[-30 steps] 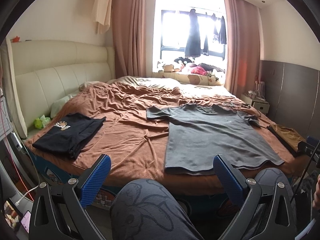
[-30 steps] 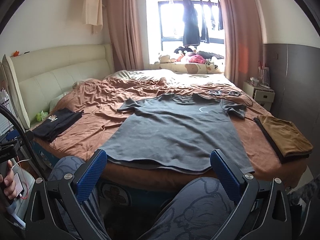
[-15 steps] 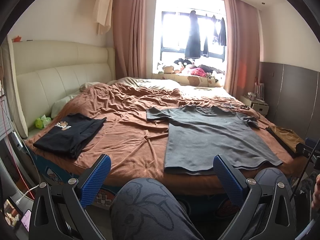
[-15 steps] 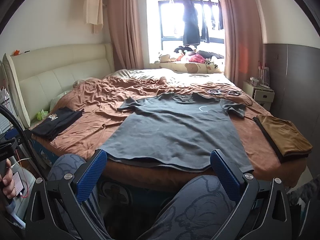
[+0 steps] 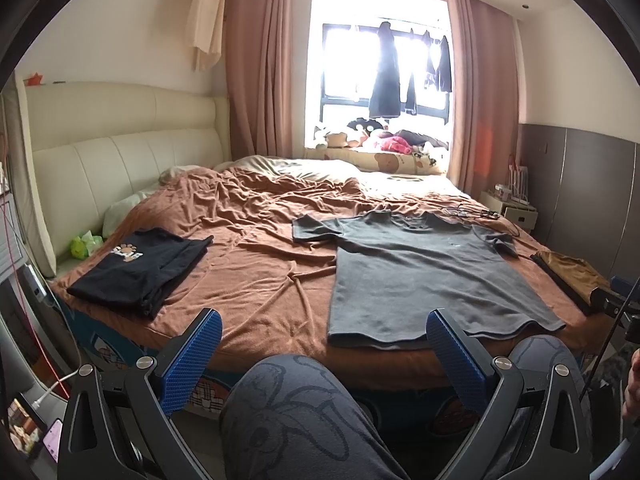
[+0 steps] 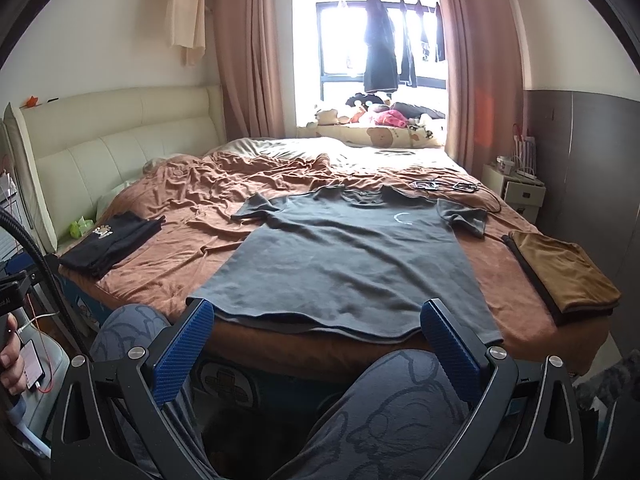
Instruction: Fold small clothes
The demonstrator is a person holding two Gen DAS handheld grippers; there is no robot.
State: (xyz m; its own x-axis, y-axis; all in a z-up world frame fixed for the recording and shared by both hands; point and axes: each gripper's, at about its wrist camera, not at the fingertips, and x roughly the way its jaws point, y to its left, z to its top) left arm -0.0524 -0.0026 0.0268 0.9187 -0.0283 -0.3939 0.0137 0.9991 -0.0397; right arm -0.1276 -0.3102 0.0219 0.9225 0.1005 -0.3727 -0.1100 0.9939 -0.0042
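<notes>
A dark grey T-shirt [image 5: 420, 272] [image 6: 352, 268] lies spread flat on the brown bed cover, hem at the near bed edge, collar toward the window. My left gripper [image 5: 324, 340] is open, held back from the bed above a person's knee, left of the shirt's hem. My right gripper [image 6: 316, 332] is open too, in front of the hem's middle, touching nothing. A folded black garment [image 5: 140, 268] [image 6: 108, 244] with a paw print rests at the bed's left edge. A folded tan garment [image 6: 560, 272] [image 5: 568, 272] lies at the right edge.
The person's knees in grey patterned trousers [image 5: 304, 412] [image 6: 408, 408] fill the space before the bed. A cream headboard [image 5: 120, 160] stands left, a nightstand [image 6: 520, 196] right. Cables [image 6: 444, 186] lie beyond the shirt's collar. Plush toys [image 5: 380, 144] line the window sill. A hand with a phone [image 6: 24, 364] shows at left.
Both views have tilted very slightly; the grippers stay open and the clothes lie as before.
</notes>
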